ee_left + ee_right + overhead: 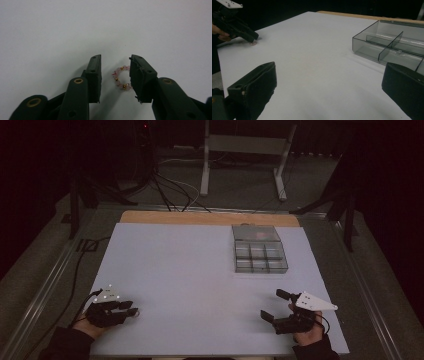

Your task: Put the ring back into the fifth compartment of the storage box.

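A small ring of pink and gold beads (121, 78) lies flat on the white tabletop (200, 270). My left gripper (115, 58) stands open around it, one jaw on each side, and the ring sits close against the right-hand jaw. From above, this gripper (131, 310) is at the near left of the table, held by a gloved hand. My right gripper (273, 304) is at the near right, open wide with nothing between its jaws (330, 67). Off to the left in the right gripper view are the left gripper (253, 37) and the ring (253, 43).
A clear plastic compartment box (259, 249) stands at the back right of the table, its divided sections visible (392, 42). A wooden strip (210, 217) runs along the far edge. Beyond it are a metal frame (245, 155) and cables (170, 190) on the floor.
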Available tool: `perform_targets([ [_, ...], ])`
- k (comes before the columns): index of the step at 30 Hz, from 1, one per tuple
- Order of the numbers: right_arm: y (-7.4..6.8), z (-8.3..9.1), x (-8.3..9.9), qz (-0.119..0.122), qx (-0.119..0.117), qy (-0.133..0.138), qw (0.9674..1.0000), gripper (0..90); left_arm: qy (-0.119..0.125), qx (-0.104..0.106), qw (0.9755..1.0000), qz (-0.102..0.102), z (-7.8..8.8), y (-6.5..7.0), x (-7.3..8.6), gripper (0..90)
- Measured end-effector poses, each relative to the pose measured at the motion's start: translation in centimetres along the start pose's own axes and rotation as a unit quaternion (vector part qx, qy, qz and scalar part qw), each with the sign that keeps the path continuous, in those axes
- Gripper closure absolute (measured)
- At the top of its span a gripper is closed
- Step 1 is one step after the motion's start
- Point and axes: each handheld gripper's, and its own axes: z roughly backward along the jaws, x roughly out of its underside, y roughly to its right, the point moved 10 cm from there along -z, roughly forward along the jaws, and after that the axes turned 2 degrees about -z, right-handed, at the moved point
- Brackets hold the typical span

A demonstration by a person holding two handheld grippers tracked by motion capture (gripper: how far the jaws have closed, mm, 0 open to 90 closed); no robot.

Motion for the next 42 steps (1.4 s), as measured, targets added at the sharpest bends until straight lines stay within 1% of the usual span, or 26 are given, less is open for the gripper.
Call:
perform_targets([
  [2,0.0,0.0,0.0,0.000,0.000,-0.001,1.0000,0.0,-0.004,-0.001,1.0000,-0.002,-0.2,0.1,0.1,67.2],
  [3,0.0,0.0,0.0,-0.001,-0.001,0.000,1.0000,0.0,-0.009,-0.002,0.9999,-0.007,-0.3,0.2,0.1,68.2],
  [4,0.0,0.0,0.0,-0.002,-0.001,0.000,1.0000,0.0,-0.012,-0.006,0.9998,-0.014,-0.3,0.2,0.2,69.3],
  [6,0.0,0.0,0.0,0.000,0.000,0.000,1.0000,0.0,-0.016,-0.010,0.9997,-0.016,-0.3,0.2,0.1,72.4],
  [8,0.0,0.0,0.0,0.000,0.000,0.000,1.0000,0.0,-0.022,-0.018,0.9994,-0.020,-0.3,0.1,0.2,76.2],
  [9,0.0,0.0,0.0,-0.001,0.000,0.000,1.0000,0.0,-0.028,-0.021,0.9989,-0.030,-0.3,0.2,0.2,78.2],
  [13,0.0,0.0,0.0,0.001,0.001,0.000,1.0000,0.0,-0.041,-0.029,0.9975,-0.049,-0.3,0.5,0.2,82.9],
  [16,0.0,0.1,0.0,0.001,0.001,0.001,1.0000,0.0,-0.048,-0.036,0.9965,-0.059,-0.4,0.7,0.1,86.0],
  [19,0.0,0.1,0.0,0.001,0.001,0.000,1.0000,0.0,-0.054,-0.039,0.9960,-0.059,-0.4,0.8,0.1,87.2],
  [20,0.0,0.1,0.0,-0.001,0.001,-0.001,1.0000,0.0,-0.059,-0.044,0.9950,-0.067,-0.4,0.9,0.1,87.5],
  [23,0.0,0.0,0.0,0.002,0.001,-0.001,1.0000,0.0,-0.062,-0.046,0.9948,-0.065,-0.4,0.9,0.1,88.1],
  [25,0.0,0.1,0.0,-0.001,0.001,-0.001,1.0000,0.0,-0.059,-0.045,0.9954,-0.061,-0.4,0.9,0.0,88.3],
  [26,0.0,0.1,0.0,-0.001,0.001,0.000,1.0000,0.0,-0.060,-0.044,0.9953,-0.062,-0.4,0.9,0.0,88.5],
  [27,0.0,0.1,0.0,0.001,0.002,0.000,1.0000,0.0,-0.058,-0.041,0.9957,-0.059,-0.3,0.9,0.0,88.6],
  [28,0.0,0.1,0.0,0.001,0.001,0.000,1.0000,0.0,-0.055,-0.032,0.9965,-0.055,-0.3,1.0,0.0,88.6],
  [29,0.1,0.1,0.0,0.000,0.002,0.000,1.0000,0.0,-0.051,-0.030,0.9968,-0.053,-0.2,1.1,-0.1,88.6],
  [30,0.1,0.1,0.0,-0.001,0.001,0.001,1.0000,0.0,-0.052,-0.032,0.9967,-0.054,-0.2,1.0,-0.1,88.6],
  [33,0.0,0.1,0.0,-0.001,0.001,0.000,1.0000,0.0,-0.039,-0.022,0.9978,-0.048,0.1,1.1,-0.5,88.7],
  [35,0.0,0.1,0.0,-0.001,0.001,0.000,1.0000,0.0,-0.041,-0.024,0.9976,-0.050,0.2,1.1,-0.6,90.0],
  [36,0.1,0.1,0.0,-0.001,0.001,0.001,1.0000,0.0,-0.035,-0.025,0.9980,-0.045,0.3,1.1,-0.8,90.0],
  [38,0.1,0.1,0.0,-0.001,0.001,0.001,1.0000,0.0,-0.036,-0.017,0.9981,-0.046,0.4,1.3,-0.8,90.0],
  [39,0.0,0.1,0.0,0.000,0.002,0.001,1.0000,0.0,-0.036,-0.019,0.9981,-0.047,0.4,1.3,-0.8,90.0],
  [41,0.1,0.1,0.0,-0.002,0.002,0.001,1.0000,0.0,-0.041,-0.016,0.9980,-0.046,0.3,1.3,-0.7,90.0],
  [42,0.1,0.1,0.0,-0.002,0.001,0.001,1.0000,0.0,-0.043,-0.016,0.9977,-0.050,0.3,1.3,-0.6,90.0],
])
